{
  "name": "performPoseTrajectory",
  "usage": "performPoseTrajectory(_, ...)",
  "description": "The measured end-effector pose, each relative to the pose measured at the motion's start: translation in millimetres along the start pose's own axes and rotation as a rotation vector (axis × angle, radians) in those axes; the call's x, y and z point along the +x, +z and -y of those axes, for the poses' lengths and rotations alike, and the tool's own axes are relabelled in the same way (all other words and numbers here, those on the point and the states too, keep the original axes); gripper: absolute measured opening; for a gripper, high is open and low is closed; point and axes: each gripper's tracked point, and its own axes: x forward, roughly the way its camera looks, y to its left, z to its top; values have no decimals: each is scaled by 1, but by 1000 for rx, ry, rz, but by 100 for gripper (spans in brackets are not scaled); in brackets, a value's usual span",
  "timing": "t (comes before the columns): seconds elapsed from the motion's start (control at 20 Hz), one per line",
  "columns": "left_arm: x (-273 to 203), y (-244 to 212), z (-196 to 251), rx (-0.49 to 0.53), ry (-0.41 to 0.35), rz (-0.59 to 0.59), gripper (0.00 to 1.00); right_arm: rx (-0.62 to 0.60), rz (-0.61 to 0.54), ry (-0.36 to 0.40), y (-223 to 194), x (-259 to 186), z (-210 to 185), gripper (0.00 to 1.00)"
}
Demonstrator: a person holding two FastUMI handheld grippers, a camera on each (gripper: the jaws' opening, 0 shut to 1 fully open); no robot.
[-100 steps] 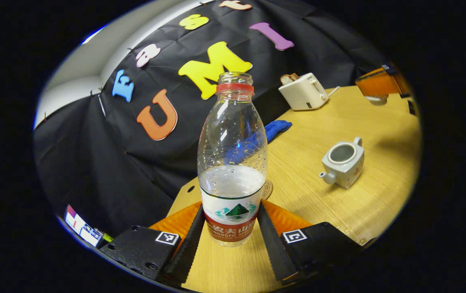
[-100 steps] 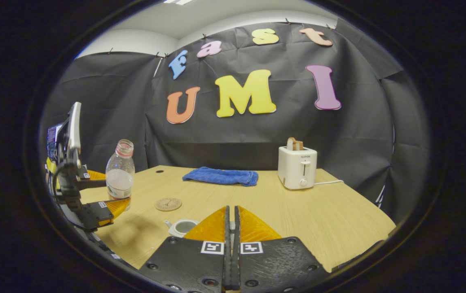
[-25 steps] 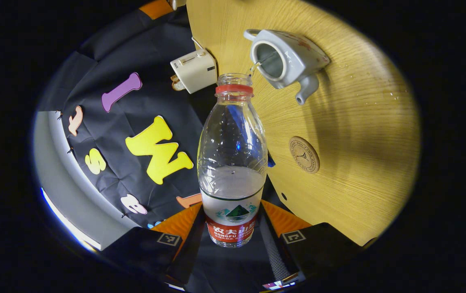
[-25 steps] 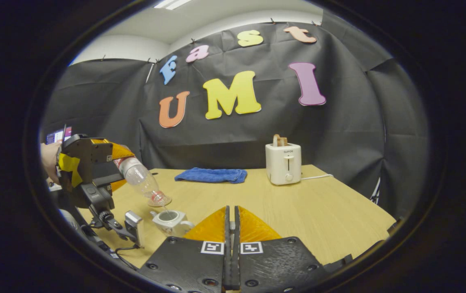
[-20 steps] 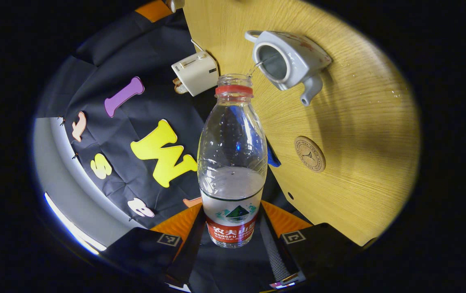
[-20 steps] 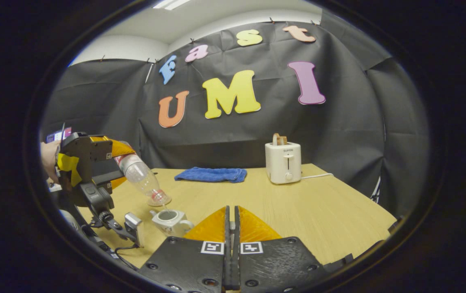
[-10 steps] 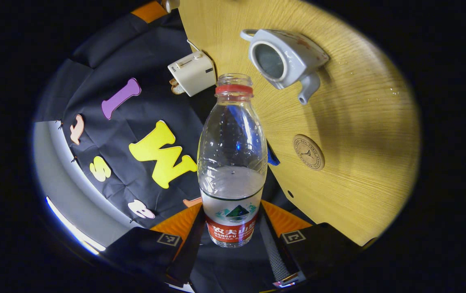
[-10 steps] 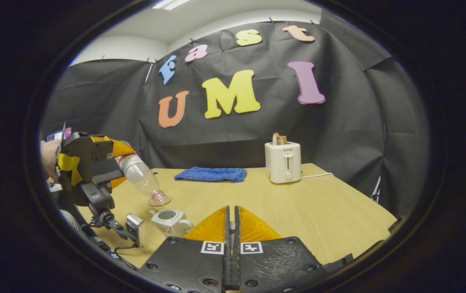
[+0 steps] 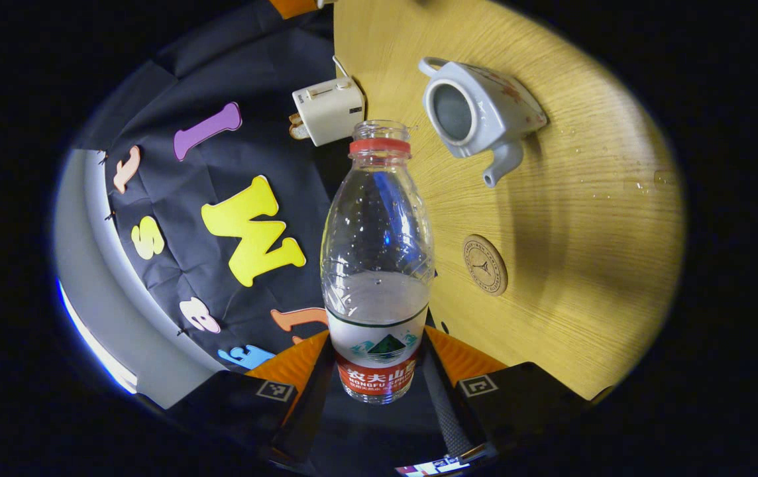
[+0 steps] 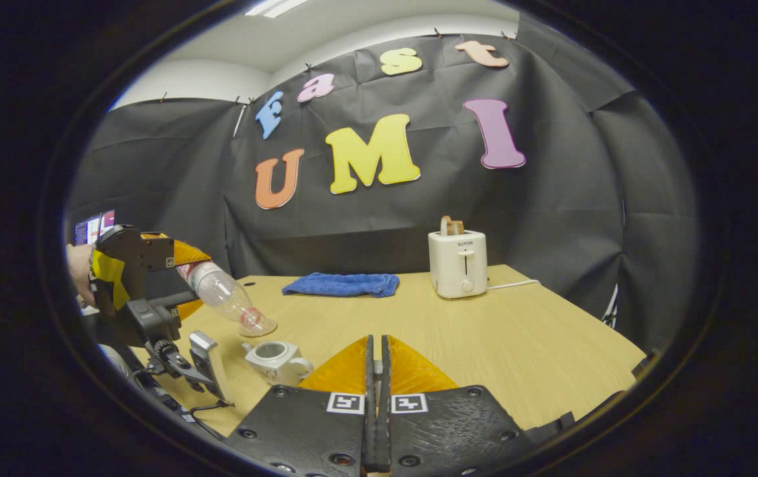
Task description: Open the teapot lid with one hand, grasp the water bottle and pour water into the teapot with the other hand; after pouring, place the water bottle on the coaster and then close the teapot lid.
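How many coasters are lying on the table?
1. The coaster lies flat on the table, between the open teapot and the near edge, with nothing on it. More could be hidden behind the water bottle.

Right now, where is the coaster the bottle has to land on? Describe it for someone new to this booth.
On the wooden table, find the grey teapot with its lid off. The coaster lies flat beyond its spout, nearer the table edge: a small round brown disc with a dark emblem, the one flat round thing there.
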Motion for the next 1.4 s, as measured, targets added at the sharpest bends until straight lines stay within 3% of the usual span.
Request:
performPoseTrajectory(0.15,-4,-3,15,-278,-34,23,75,9,11,10,4,-1,-5,0)
performPoseTrajectory(0.35,-16,7,39,-762,-138,52,75,7,12,27,7,-1,-12,0)
performPoseTrajectory(0.5,-30,24,57,-1023,-231,81,75,6,23,30,14,-2,-14,0)
performPoseTrajectory(0.6,-36,28,67,-1111,-270,63,75,3,28,31,17,-4,-14,0)
performPoseTrajectory(0.75,-41,19,64,-1223,-236,54,76,-12,32,28,20,-6,-16,0)
performPoseTrajectory(1.05,-34,19,26,-1657,-201,154,76,-19,31,28,22,-5,-22,0)
performPoseTrajectory(1.4,25,11,15,-1823,-143,215,76,-35,20,4,18,-5,-16,0)
